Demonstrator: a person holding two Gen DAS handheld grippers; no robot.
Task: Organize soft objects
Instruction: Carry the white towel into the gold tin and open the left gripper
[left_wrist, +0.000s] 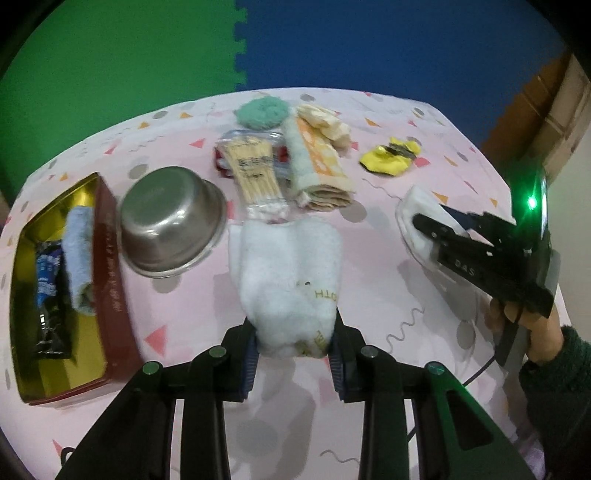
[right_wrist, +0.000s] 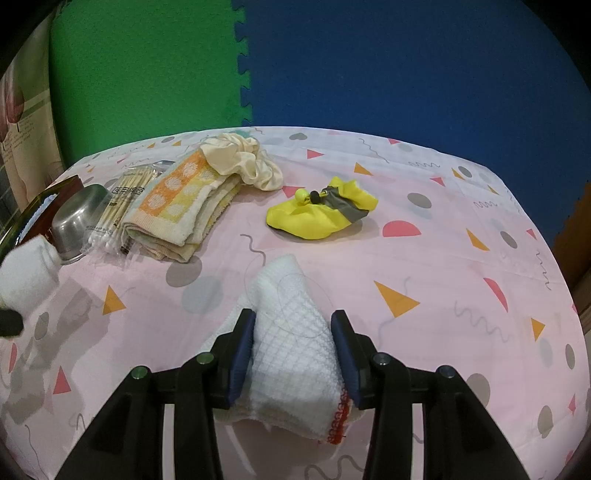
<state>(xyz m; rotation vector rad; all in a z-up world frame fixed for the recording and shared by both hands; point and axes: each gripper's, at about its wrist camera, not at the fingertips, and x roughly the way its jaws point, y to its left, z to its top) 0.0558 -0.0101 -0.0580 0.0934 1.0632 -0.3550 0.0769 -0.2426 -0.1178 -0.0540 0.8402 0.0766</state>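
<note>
Fingers of the left gripper (left_wrist: 294, 363) are clamping a fluffy white sock (left_wrist: 286, 275) in the left wrist view, its pads pressing both sides of the cuff while the rest of the sock is stretching away above the pink patterned tablecloth (left_wrist: 177, 306). To the left, a red and gold tin (left_wrist: 110, 266) is lying open, holding a rolled blue towel (left_wrist: 78, 254) and a dark packet (left_wrist: 50, 295). A steel bowl (left_wrist: 171, 221) is sitting just beside the tin. Beyond the sock, a pack of cotton swabs (left_wrist: 255, 173), a folded orange towel (left_wrist: 317, 166), a green fluffy pad (left_wrist: 263, 110) and a cream scrunchie (left_wrist: 327, 123) are lying close together, and a yellow pouch (left_wrist: 391, 157) is lying apart to the right. At the right edge a hand (left_wrist: 524, 321) is holding the right gripper (left_wrist: 424, 230) over a white cloth (left_wrist: 421, 210).

Moving to the right wrist view, the right gripper (right_wrist: 293, 349) is gripping the white waffle cloth (right_wrist: 295, 347) between both pads, the cloth's far end resting on the tablecloth (right_wrist: 443, 258). The orange towel (right_wrist: 177, 206) and scrunchie (right_wrist: 243, 162) are touching at the far left, with the swabs (right_wrist: 118, 206) and bowl (right_wrist: 79, 221) beside them. The yellow pouch (right_wrist: 321, 212) is lying alone near the middle. The white sock (right_wrist: 26, 269) is showing blurred at the left edge.
</note>
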